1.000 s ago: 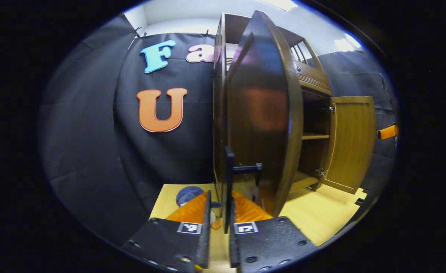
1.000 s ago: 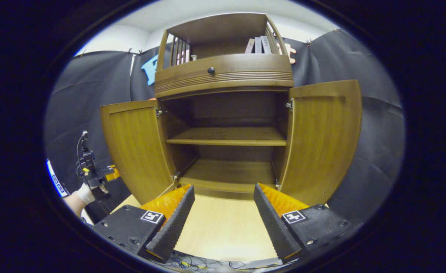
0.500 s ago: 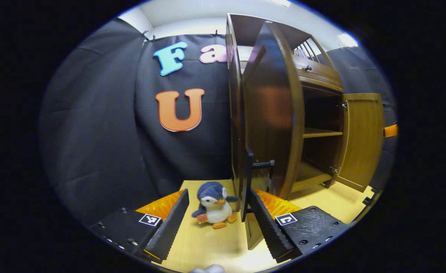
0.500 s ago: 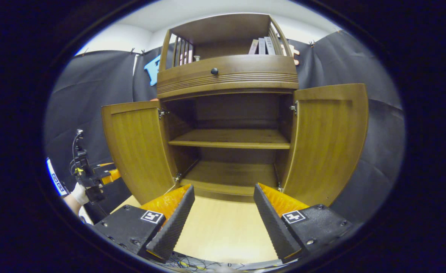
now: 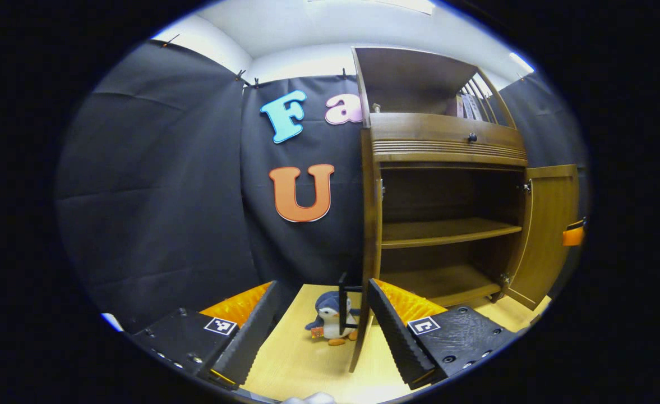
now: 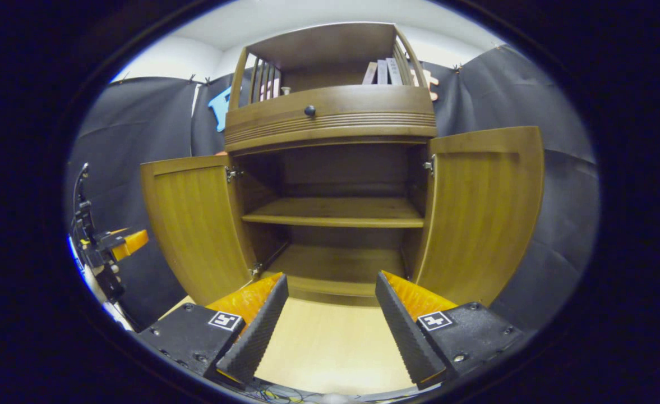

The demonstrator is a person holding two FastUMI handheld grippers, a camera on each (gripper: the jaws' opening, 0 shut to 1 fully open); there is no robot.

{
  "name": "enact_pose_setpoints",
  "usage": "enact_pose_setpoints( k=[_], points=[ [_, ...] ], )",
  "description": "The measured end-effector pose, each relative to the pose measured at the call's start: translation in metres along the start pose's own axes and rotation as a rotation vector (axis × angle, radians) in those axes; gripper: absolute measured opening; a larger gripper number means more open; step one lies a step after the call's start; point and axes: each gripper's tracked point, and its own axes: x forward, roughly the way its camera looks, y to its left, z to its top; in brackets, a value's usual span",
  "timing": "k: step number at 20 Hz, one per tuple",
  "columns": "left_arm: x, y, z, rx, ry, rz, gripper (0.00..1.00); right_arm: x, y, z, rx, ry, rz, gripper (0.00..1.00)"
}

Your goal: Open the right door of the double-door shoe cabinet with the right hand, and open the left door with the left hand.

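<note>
My left gripper (image 5: 321, 328) hangs spread, the left door (image 5: 363, 269) edge-on just ahead between its fingers, untouched. My right gripper (image 6: 330, 320) is spread too, facing the shoe cabinet (image 6: 335, 213) with the right door (image 6: 478, 213) swung wide.

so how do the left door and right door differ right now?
In the right gripper view, the left door stands further from the camera and looks smaller; the right door looks taller and nearer. In the left gripper view, the left door shows edge-on and the right door shows its inner face. Both are swung open, neither gripped.
</note>
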Motion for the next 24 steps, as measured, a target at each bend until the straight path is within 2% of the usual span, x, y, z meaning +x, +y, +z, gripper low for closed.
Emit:
enact_pose_setpoints(
  k=[3,6,7,8,13,15,16,20,22,24],
  points=[
    [-0.006,-0.034,0.018,0.017,-0.003,-0.022,0.95,-0.004,-0.004,0.010,0.005,-0.032,-0.013,1.00],
    [-0.013,-0.089,0.023,0.015,-0.003,-0.104,0.95,-0.009,-0.014,0.017,0.001,-0.057,-0.038,0.99],
    [-0.013,-0.109,0.024,0.013,-0.007,-0.132,0.85,-0.010,-0.016,0.017,0.003,-0.060,-0.046,0.99],
    [-0.014,-0.122,0.023,0.016,-0.004,-0.154,0.94,-0.011,-0.018,0.016,0.006,-0.060,-0.050,0.99],
    [-0.021,-0.177,0.021,0.012,0.009,-0.245,0.96,-0.022,-0.029,0.013,0.021,-0.068,-0.081,0.99],
    [-0.021,-0.184,0.020,0.011,0.016,-0.255,1.00,-0.026,-0.034,0.014,0.031,-0.075,-0.094,0.99],
    [-0.022,-0.187,0.021,0.009,0.017,-0.261,0.96,-0.028,-0.037,0.014,0.033,-0.078,-0.100,0.99],
    [-0.025,-0.188,0.026,0.009,0.004,-0.259,0.96,-0.031,-0.048,0.015,0.043,-0.084,-0.118,1.00],
    [-0.027,-0.187,0.028,0.008,0.005,-0.252,0.92,-0.031,-0.050,0.016,0.048,-0.084,-0.122,0.99],
    [-0.029,-0.184,0.029,-0.001,0.006,-0.250,0.96,-0.032,-0.052,0.018,0.049,-0.089,-0.120,0.99]
  ],
)
